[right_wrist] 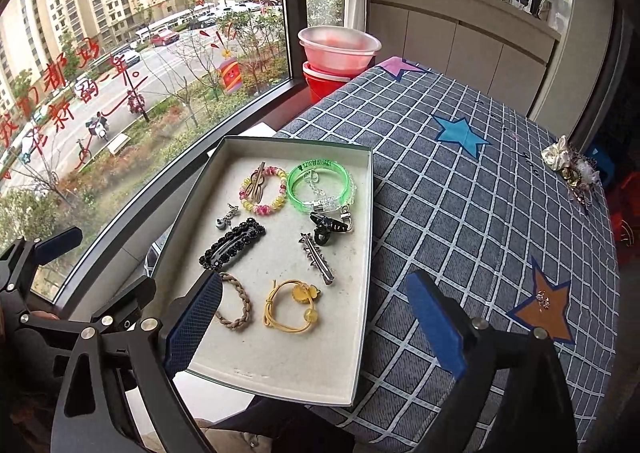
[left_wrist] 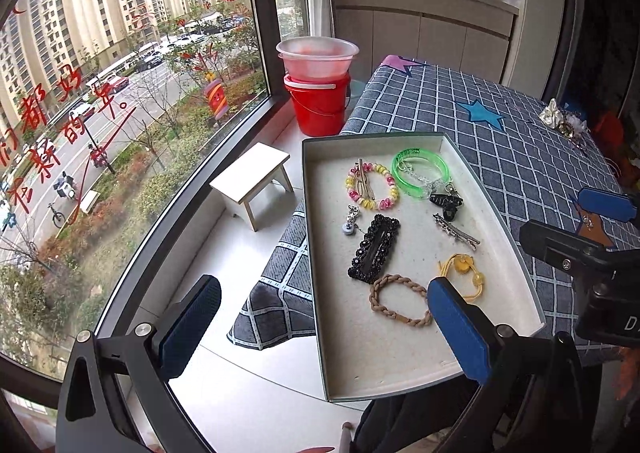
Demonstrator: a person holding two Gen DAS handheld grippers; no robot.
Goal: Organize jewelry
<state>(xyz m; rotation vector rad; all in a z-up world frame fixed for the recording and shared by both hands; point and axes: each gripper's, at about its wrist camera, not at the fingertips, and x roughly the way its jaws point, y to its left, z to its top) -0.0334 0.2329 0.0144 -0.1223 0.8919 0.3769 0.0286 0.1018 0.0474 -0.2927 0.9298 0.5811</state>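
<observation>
Red Chinese writing on the window (right_wrist: 80, 93); print on the green bangle (right_wrist: 320, 189) unreadable. Left gripper (left_wrist: 324, 317) and right gripper (right_wrist: 316, 317) both released, empty.

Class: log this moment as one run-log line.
left gripper: open, empty | right gripper: open, empty | tray: holds jewelry | small piece: on cloth

Braided hair tie (right_wrist: 236, 303) partly hidden behind a blue finger (right_wrist: 194, 323)
</observation>
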